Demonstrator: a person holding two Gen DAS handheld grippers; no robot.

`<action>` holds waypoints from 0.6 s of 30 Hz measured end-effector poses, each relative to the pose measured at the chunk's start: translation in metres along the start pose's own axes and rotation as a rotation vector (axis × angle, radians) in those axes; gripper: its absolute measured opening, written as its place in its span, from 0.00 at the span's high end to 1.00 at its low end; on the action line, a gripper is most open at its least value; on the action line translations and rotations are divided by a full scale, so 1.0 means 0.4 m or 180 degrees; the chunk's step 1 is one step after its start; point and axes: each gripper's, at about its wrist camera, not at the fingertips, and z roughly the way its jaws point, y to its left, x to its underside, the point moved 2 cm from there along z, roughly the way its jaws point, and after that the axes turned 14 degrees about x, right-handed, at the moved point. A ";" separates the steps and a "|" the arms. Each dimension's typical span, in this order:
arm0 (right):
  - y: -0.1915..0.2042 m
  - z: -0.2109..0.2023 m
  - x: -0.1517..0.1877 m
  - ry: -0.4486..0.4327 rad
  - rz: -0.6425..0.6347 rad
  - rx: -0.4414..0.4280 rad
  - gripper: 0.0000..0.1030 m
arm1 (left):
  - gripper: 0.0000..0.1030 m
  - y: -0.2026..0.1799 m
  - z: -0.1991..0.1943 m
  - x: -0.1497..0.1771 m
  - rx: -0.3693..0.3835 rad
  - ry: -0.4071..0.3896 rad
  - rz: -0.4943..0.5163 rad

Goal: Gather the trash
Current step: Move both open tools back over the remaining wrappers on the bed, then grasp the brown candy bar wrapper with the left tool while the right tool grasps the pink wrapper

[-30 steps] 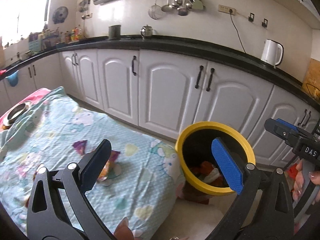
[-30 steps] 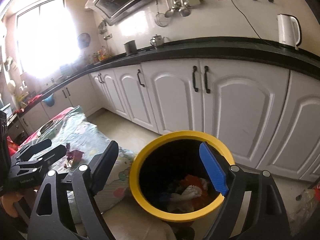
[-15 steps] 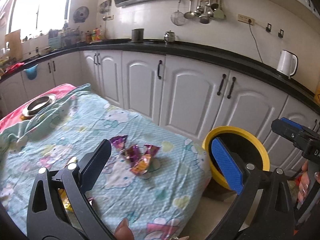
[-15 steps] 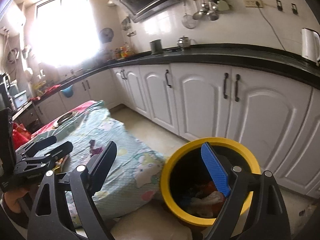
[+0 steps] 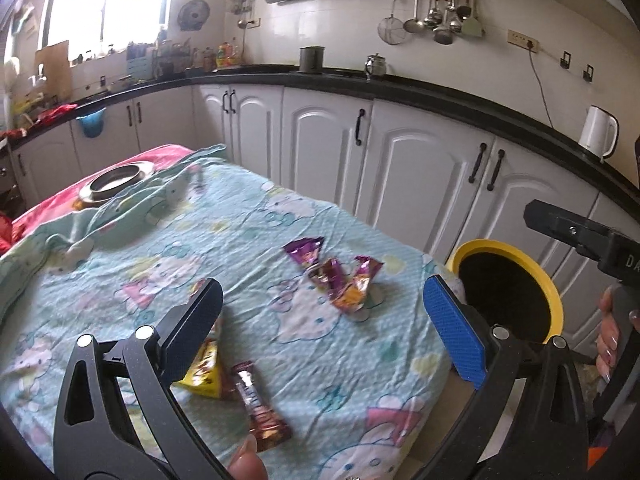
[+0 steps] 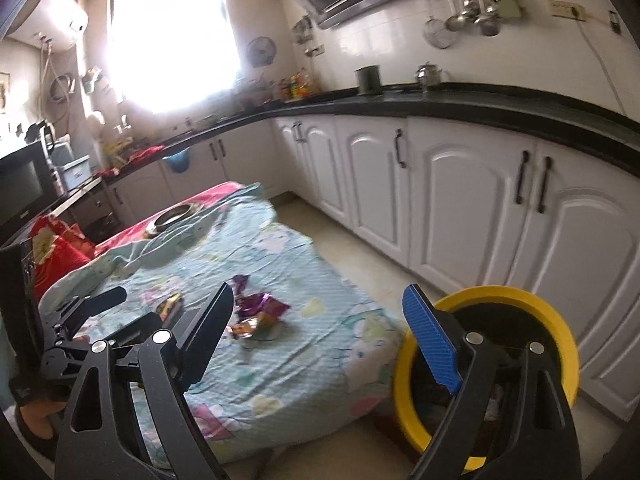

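A table under a light blue cartoon cloth (image 5: 240,216) carries the trash. Crumpled purple and orange wrappers (image 5: 340,280) (image 6: 258,312) lie near its middle. A yellow packet (image 5: 204,372) and a dark red bar wrapper (image 5: 262,410) lie closer to me. My left gripper (image 5: 324,332) (image 6: 116,316) hovers open over the cloth, its left finger above the yellow packet, with nothing between the pads. My right gripper (image 6: 320,338) is open and holds nothing, between the table corner and the yellow-rimmed bin (image 6: 520,298) (image 5: 552,292), which stands on the floor by the table's right end.
A metal bowl (image 5: 116,178) (image 6: 174,214) rests at the far end of the table on a red cloth. White cabinets (image 5: 400,176) under a black counter run behind the table and bin. A hand (image 5: 612,332) grips the right tool's handle.
Both views have swung left, away from the bin and over the table. The wrappers, yellow packet and bar wrapper have come into the left view. Both grippers stay open.
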 end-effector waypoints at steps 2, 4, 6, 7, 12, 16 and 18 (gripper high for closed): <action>0.024 0.014 0.001 0.0025 -0.0064 -0.0038 0.19 | 0.10 0.013 -0.004 0.006 -0.0008 0.0017 -0.0031; 0.032 0.018 0.005 0.0037 -0.0085 -0.0047 0.19 | 0.10 0.025 -0.006 0.015 -0.0031 0.0046 -0.0045; 0.053 0.037 0.009 0.0081 -0.0127 -0.0076 0.19 | 0.10 0.038 -0.010 0.024 -0.0055 0.0076 -0.0060; 0.062 0.047 0.011 0.0104 -0.0141 -0.0082 0.19 | 0.10 0.043 -0.013 0.029 -0.0063 0.0086 -0.0069; 0.093 0.092 0.021 0.0199 -0.0216 -0.0113 0.19 | 0.10 0.078 -0.021 0.056 -0.0112 0.0166 -0.0180; 0.118 0.137 0.031 0.0280 -0.0278 -0.0112 0.19 | 0.10 0.100 -0.022 0.082 -0.0141 0.0250 -0.0263; 0.129 0.157 0.036 0.0315 -0.0299 -0.0111 0.19 | 0.10 0.109 -0.022 0.097 -0.0132 0.0299 -0.0315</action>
